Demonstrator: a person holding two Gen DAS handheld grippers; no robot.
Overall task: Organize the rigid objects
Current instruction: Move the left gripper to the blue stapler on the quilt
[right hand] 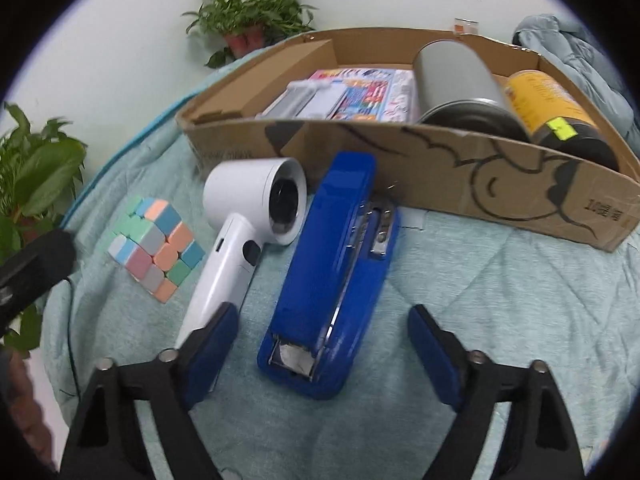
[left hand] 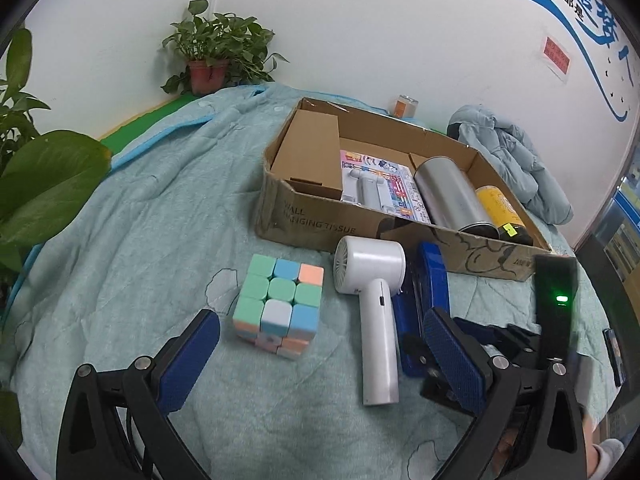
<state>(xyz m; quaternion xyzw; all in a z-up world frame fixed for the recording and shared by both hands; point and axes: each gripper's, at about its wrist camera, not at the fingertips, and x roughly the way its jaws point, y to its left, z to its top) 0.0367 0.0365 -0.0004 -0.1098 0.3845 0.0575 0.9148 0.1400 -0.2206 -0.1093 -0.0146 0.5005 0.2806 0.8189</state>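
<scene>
In the left wrist view, the left gripper [left hand: 316, 354] is seen with its fingers [left hand: 188, 360] spread wide and empty above a blue-green quilt [left hand: 140, 208], the pastel puzzle cube [left hand: 280, 306] and the white handheld fan [left hand: 374, 312] lying side by side in the gap ahead of them, apart from both pads. If the cube is judged the next pick, the fingers are best brought down square to two opposite faces so that it is not twisted out. Only here is the whole floor of the cardboard box [left hand: 320, 220] shown: a brown carton, a printed pack, a steel cylinder [left hand: 452, 196] and a yellow can [left hand: 502, 210]. In the right wrist view, the right gripper [right hand: 322, 354] is seen released, its fingers [right hand: 436, 356] straddling the rear of the blue stapler [right hand: 332, 280] without touching it; the stapler lies on the quilt, just in front of the box wall. A grip across its narrow body is judged safest. The stapler's metal tray and the fan's open mouth are shown only here.
</scene>
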